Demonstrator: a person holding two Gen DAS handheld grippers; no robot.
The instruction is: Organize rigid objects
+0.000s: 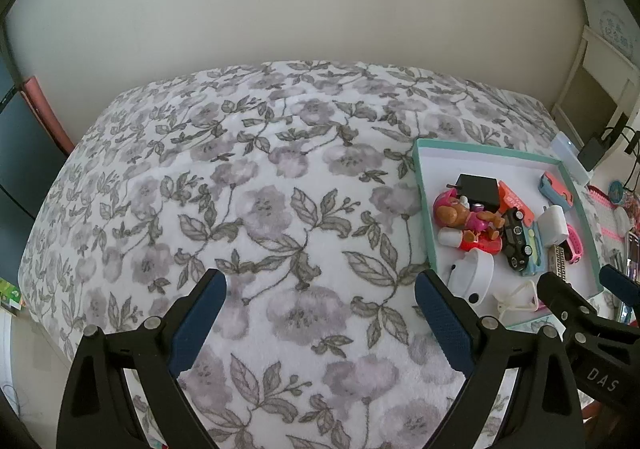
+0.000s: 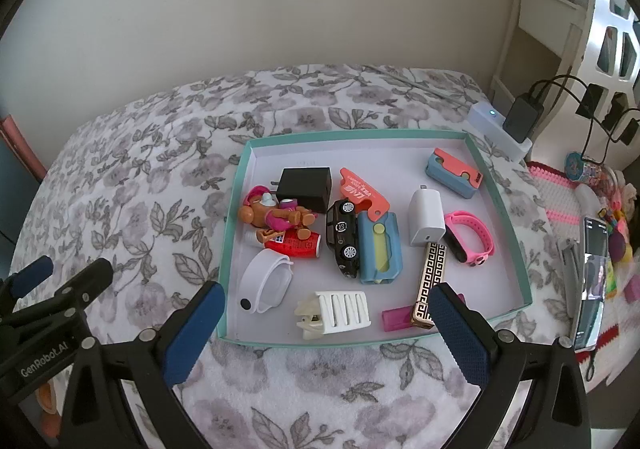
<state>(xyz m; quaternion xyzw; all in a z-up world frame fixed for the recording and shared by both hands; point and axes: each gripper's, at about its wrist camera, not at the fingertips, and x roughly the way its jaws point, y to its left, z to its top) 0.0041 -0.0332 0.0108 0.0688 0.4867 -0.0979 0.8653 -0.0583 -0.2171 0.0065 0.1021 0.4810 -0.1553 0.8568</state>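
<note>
Bed (image 2: 168,177) w/ white cover, grey floral print. Directly on it: shallow teal-rimmed tray (image 2: 505,209) on the right half, near the foot-side edge, full of small items. Rest of cover bare, esp. left half. Bed's far edge meets the wall (image 2: 280,1).

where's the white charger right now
In the right wrist view the white charger lies in the teal tray, right of centre, between the blue case and the pink watch band, just above the gold-patterned bar.
</note>
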